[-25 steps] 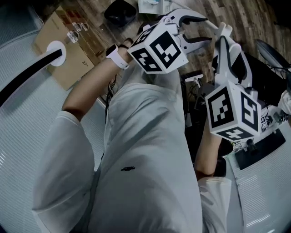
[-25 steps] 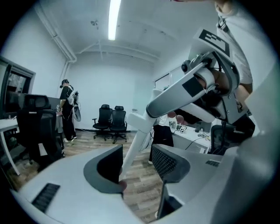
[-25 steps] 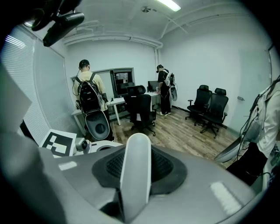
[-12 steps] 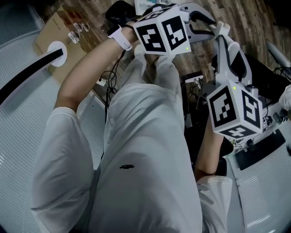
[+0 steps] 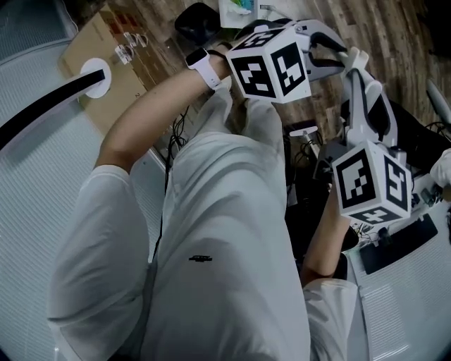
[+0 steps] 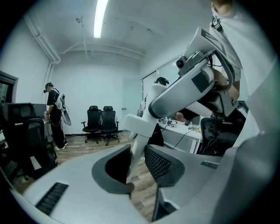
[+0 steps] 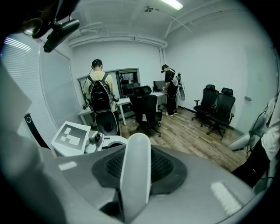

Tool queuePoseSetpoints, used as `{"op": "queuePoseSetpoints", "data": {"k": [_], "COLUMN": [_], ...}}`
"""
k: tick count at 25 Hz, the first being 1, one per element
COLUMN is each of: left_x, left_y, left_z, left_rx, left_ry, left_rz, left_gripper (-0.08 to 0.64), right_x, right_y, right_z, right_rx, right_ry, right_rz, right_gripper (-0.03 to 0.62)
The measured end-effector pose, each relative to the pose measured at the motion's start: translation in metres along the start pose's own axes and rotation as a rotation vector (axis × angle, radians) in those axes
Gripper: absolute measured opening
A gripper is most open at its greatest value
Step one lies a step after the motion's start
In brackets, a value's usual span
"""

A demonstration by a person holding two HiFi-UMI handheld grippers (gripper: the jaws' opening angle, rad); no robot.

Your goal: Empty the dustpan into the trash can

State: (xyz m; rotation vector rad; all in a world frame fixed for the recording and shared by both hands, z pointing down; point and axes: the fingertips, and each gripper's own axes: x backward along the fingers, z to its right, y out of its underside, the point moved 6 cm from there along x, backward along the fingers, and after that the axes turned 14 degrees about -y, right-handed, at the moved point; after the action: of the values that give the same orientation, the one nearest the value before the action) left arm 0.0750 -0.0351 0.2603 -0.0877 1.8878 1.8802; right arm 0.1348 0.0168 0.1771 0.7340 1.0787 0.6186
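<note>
- Fingers (image 6: 164, 164) of the left gripper (image 6: 136, 151) have just been closing. They now stand narrow around a thin white plastic bar (image 6: 133, 157) and appear to press it from both sides.
- Those (image 7: 170, 168) of the right gripper (image 7: 138, 164) are half closed on what seems the same bar's broad rounded end, holding it upright.
- I take this bar for the dustpan's handle. The pan itself shows in no view and is probably hidden below the two grippers.
- Both grippers meet at one spot in front of the person's white shirt (image 5: 225, 247), above the wooden floor (image 5: 394, 28). The second grip probably steadies the handle so the load stays level.
- A dark round container (image 5: 197, 21) sits on the floor beyond the left wrist. It may be the trash can, but I cannot tell.
- Judging by the upright handle, tipping has not begun.
</note>
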Motion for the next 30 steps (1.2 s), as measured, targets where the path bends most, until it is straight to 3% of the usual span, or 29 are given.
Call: {"op": "queuePoseSetpoints", "data": {"k": [4, 16, 25, 30], "left_x": [0.017, 0.04, 0.054, 0.072], "left_y": [0.023, 0.026, 0.019, 0.033], "left_z": [-0.023, -0.033, -0.033, -0.042], "left_rx": [0.01, 0.039, 0.079, 0.11], "left_ry": [-0.027, -0.123, -0.235, -0.299], "left_rz": [0.01, -0.006, -0.015, -0.011], "left_gripper": [0.104, 0.106, 0.109, 0.11], "right_x": [-0.032, -0.041, -0.038, -0.054], "right_y": [0.001, -0.005, -0.012, -0.008], "right_z": [-0.02, -0.037, -0.045, -0.063], "right_rx": [0.025, 0.117, 0.241, 0.335], "right_ry": [-0.013, -0.123, -0.226, -0.282], "right_rz": [-0.022, -0.034, -0.041, -0.053], "right_gripper": [0.123, 0.123, 0.123, 0.123]}}
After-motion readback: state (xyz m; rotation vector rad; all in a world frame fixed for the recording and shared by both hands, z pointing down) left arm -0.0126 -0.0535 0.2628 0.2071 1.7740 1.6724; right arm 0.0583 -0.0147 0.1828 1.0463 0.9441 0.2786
